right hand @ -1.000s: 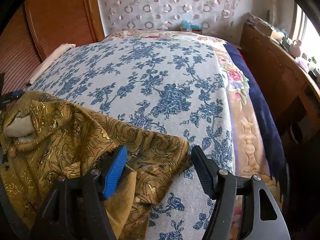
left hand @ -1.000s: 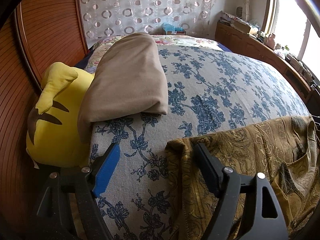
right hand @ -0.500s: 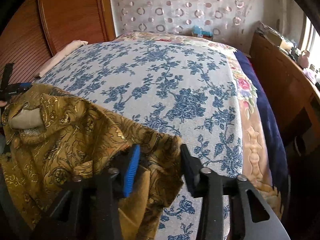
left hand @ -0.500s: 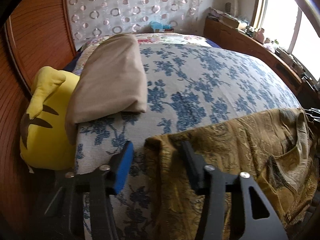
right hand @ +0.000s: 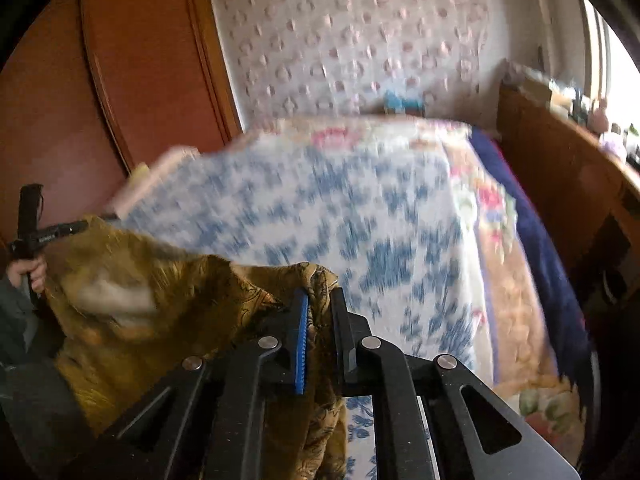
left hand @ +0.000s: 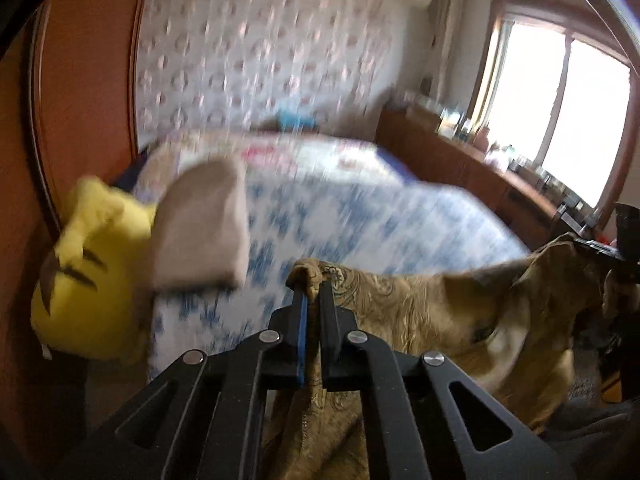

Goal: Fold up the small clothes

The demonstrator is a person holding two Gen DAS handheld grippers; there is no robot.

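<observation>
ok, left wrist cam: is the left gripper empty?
No, the left gripper is clamped on a bunched corner of the gold patterned garment, which pokes out above the fingertips.

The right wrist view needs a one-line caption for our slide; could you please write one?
Right gripper shut on a corner of the gold patterned garment, lifted above the blue floral bedspread.

— What lies on the bed with the blue-flowered white cover (left hand: pixel 360 216)?
— A folded beige cloth (left hand: pixel 200 224), resting against a yellow plush toy with dark stripes (left hand: pixel 84 280) at the left edge.
— And around it?
— A reddish wooden wardrobe (right hand: pixel 132 80), a dotted white curtain (right hand: pixel 360 40), a low wooden cabinet (left hand: pixel 460 168) under the bright window (left hand: pixel 560 108).
</observation>
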